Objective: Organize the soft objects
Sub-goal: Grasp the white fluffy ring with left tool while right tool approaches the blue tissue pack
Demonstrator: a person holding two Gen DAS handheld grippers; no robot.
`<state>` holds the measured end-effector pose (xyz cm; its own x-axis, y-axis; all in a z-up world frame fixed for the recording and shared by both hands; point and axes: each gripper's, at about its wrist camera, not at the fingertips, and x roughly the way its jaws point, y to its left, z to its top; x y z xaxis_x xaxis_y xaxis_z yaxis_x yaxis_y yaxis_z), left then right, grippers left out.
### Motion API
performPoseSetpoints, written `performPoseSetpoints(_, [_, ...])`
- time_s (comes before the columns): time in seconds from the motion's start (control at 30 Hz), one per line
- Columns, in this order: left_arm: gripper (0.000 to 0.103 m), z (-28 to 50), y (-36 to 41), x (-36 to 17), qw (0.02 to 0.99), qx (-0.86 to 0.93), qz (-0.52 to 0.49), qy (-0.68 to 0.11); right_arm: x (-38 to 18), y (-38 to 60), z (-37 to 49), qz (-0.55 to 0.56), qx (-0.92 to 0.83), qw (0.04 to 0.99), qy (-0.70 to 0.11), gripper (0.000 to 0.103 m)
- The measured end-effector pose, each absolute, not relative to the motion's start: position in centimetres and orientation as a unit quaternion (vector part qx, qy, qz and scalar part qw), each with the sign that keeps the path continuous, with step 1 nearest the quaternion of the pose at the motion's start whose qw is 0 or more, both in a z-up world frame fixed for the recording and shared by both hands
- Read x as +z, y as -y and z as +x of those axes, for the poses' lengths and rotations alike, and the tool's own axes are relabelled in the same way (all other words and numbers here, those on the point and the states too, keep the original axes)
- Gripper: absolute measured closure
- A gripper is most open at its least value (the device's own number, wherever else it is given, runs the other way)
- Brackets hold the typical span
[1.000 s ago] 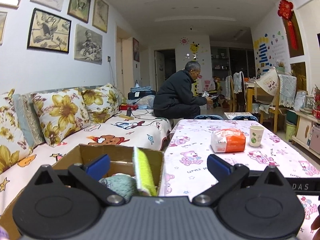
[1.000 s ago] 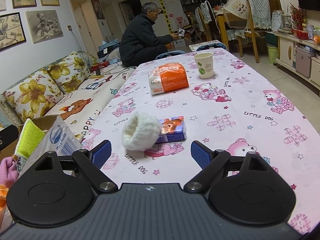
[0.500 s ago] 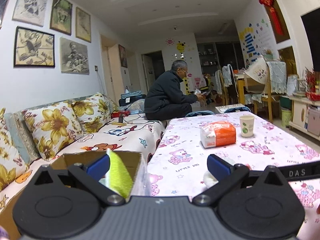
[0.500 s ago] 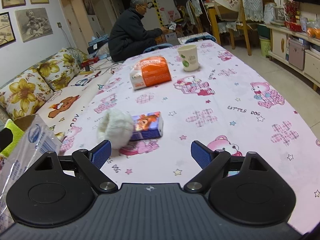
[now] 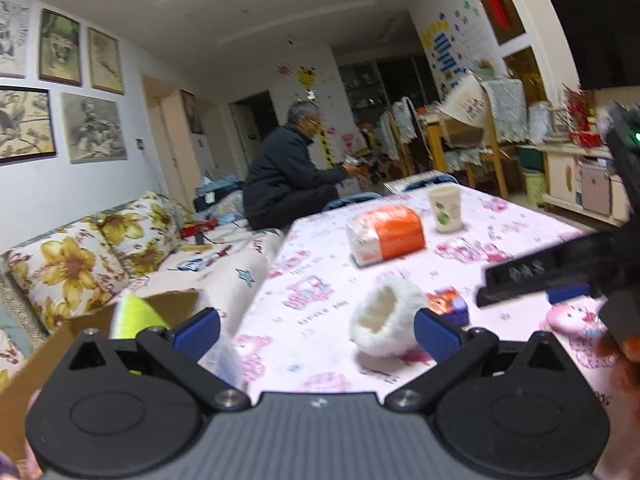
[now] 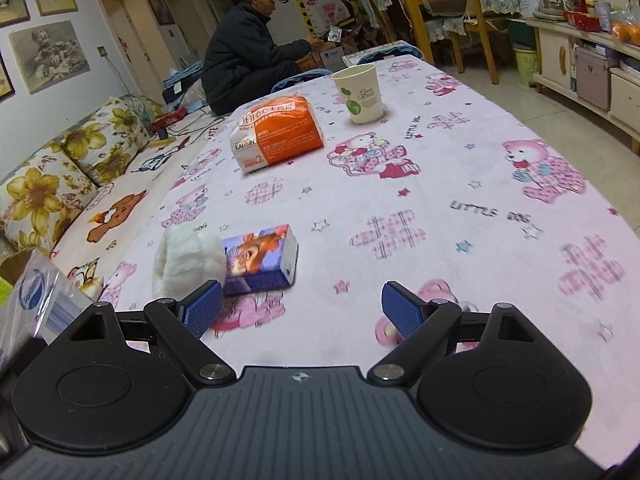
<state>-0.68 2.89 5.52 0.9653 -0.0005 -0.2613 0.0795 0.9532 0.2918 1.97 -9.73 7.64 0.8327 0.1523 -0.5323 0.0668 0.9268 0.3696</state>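
I am holding my right claw point(image 6: 300, 308) wide and empty, nearing the white fluffy cuff point(image 6: 188, 260) touching the tissue pack point(image 6: 260, 260) on the table point(image 6: 440, 200); left claw point(image 5: 316, 330) is waiting wide too.

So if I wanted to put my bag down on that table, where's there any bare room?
The widest bare stretch of the table is its right side, right of the paper cup. Another gap lies between the orange pack and the small tissue packet. The near left corner is crowded: the white fluffy item touches that packet, beside the cardboard box.
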Motion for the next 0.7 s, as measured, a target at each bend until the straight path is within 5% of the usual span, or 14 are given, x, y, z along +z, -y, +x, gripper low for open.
performPoseSetpoints(0.4, [0.002,4.7,-0.9,2.0,0.972,-0.073,0.123,-0.187,6.9,12.2,5.4,0.158,0.019,0.942,-0.296,0.000])
performPoseSetpoints(0.7, [0.038,7.6,1.3,1.2,0.970,-0.097,0.119,-0.188,7.0,13.0,6.1,0.186,0.025,0.940,-0.286,0.000])
